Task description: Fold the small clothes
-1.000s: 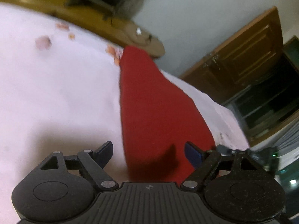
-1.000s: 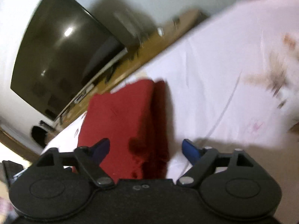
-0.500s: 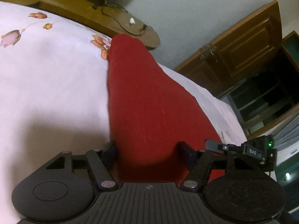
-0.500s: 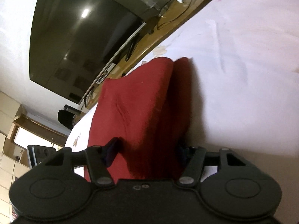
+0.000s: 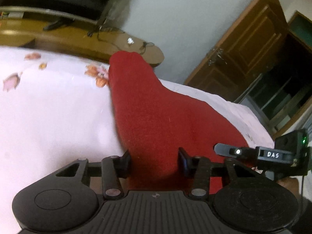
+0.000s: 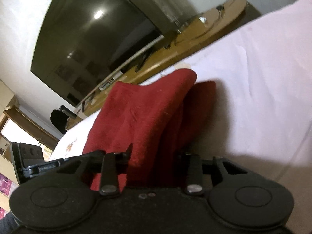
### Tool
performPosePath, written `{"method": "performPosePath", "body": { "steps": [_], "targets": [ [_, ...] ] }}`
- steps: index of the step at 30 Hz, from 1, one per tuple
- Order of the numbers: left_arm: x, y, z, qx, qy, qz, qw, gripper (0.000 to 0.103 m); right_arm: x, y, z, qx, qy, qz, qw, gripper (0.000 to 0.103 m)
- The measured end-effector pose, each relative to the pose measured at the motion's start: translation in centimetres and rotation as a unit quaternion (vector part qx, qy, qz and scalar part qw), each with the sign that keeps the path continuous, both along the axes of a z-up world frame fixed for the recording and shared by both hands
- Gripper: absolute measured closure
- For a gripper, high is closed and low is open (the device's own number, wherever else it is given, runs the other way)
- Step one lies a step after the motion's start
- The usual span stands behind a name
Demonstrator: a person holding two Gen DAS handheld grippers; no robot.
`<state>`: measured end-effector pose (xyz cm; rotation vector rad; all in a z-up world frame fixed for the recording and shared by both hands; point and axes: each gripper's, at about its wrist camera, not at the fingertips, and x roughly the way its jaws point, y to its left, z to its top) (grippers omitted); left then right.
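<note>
- The bed, under a pale pink sheet with orange flower prints toward its far edge, fills most of both wrist views and carries the clothing.
- A dark television stands on a long wooden cabinet just beyond the bed's far edge; cables lie on the cabinet's rounded end.
- A brown wooden door stands behind the bed's far right corner in the left wrist view.
- The red garment stretches from the bed's near edge to its far edge. Its near end is raised off the sheet, and in the right wrist view it hangs in two folds side by side.
- The left claw is closing, with the garment's near edge bunched between its fingers, which touch the cloth on both sides.
- The right claw is closing too, with the garment's other near corner gathered between its fingers.
</note>
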<state>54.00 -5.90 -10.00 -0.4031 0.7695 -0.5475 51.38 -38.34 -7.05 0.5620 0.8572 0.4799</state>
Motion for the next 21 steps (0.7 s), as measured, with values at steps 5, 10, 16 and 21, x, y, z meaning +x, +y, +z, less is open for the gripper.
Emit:
{"method": "performPosePath", "body": {
  "steps": [5, 10, 16, 21],
  "targets": [
    [-1.1, 1.2, 2.1, -0.002, -0.017, -0.009, 0.9998, 0.057, -1.4, 0.9, 2.1, -0.007, -0.016, -0.008, 1.0, 0.069],
    [-2.8, 3.6, 4.1, 0.0, -0.032, -0.013, 0.9994, 0.057, -3.0, 2.8, 4.0, -0.018, -0.027, -0.012, 0.999, 0.069],
    [-4.7, 8.7, 5.8, 0.002, -0.051, -0.008, 0.9986, 0.057, -3.9, 7.5, 6.1, -0.026, -0.043, -0.004, 0.999, 0.069],
    [-6.3, 14.6, 6.5, 0.01, -0.058, 0.007, 0.9982, 0.057, -4.1, 12.8, 6.8, -0.024, -0.046, 0.009, 0.999, 0.069]
  ]
}}
